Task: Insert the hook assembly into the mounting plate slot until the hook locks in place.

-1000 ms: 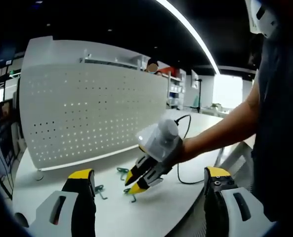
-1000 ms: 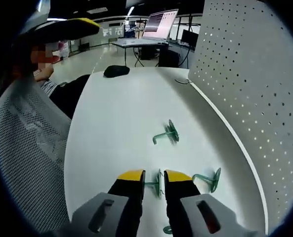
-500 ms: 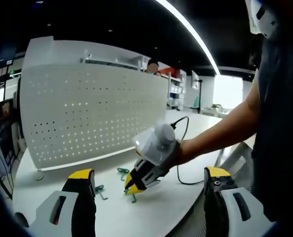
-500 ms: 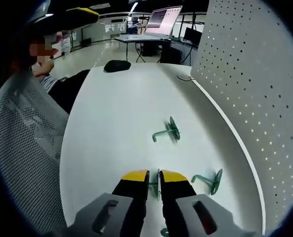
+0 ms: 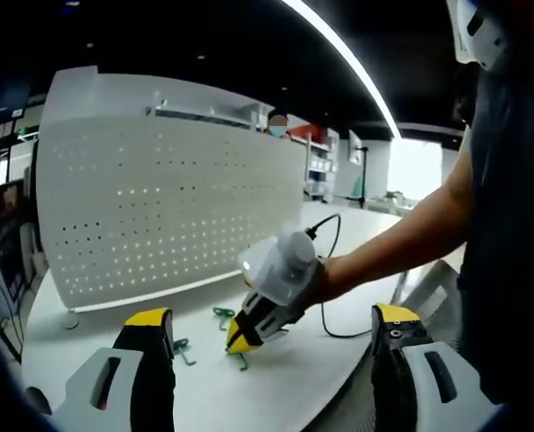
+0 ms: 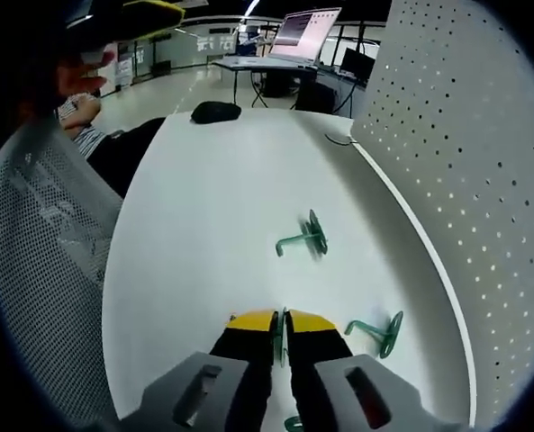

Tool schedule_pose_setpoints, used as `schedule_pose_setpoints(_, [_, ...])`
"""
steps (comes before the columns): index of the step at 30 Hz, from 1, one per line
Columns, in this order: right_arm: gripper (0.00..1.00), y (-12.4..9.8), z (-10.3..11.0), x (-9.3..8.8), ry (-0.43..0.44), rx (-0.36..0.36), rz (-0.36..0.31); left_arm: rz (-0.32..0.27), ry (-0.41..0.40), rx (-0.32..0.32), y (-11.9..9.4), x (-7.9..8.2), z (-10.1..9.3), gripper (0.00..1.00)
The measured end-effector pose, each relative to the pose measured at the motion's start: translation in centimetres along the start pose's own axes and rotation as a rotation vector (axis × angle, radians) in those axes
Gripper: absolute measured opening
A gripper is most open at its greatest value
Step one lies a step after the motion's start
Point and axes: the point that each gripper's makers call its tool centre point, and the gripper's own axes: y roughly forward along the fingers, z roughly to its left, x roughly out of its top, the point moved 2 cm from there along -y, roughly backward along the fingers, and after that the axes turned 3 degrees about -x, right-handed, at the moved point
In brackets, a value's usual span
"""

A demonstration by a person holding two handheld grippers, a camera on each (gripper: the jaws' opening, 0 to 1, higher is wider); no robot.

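Here the step in hand looks like the pickup: the right tongs [image 6: 279, 317] are clenched on a green hook [image 6: 276, 331] low on the white bench [image 6: 221, 207], the thin plate of the hook pinched edge-on between the two yellow tips with almost no gap left. In the left gripper view those same tongs [image 5: 237, 340] point down at the bench with the hook at their tips, a person's hand and forearm behind them. Two more hooks lie loose ahead of the right tongs: one [image 6: 303, 240] further out and slightly to their right, another [image 6: 378, 333] just beside them on the right, toward the perforated mounting plate [image 6: 465, 171] that stands upright along that side. The left tongs [image 5: 267, 335] are released, their jaws standing wide apart and holding nothing, well back from the work. Judging from this, the hook is gripped but not yet lifted, so the next move calls for raising it off the bench, turning it so its back tabs face the plate, and carrying it rightward to a slot. The grip is on a thin edge, so the hook could twist during the turn.
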Motion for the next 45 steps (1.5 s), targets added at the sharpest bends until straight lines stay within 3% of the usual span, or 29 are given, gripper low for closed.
schedule_pose_setpoints(25, [0.01,-1.7,-0.4,0.4,0.034,-0.022,-0.038,0.004,0.008,-0.013,0.0,0.1,-0.4,0.92])
schedule_pose_setpoints(45, [0.00,-5.2,-1.1,2.4,0.157,-0.036,-0.164,0.011,0.025,-0.010,0.1,0.2,-0.2,0.91])
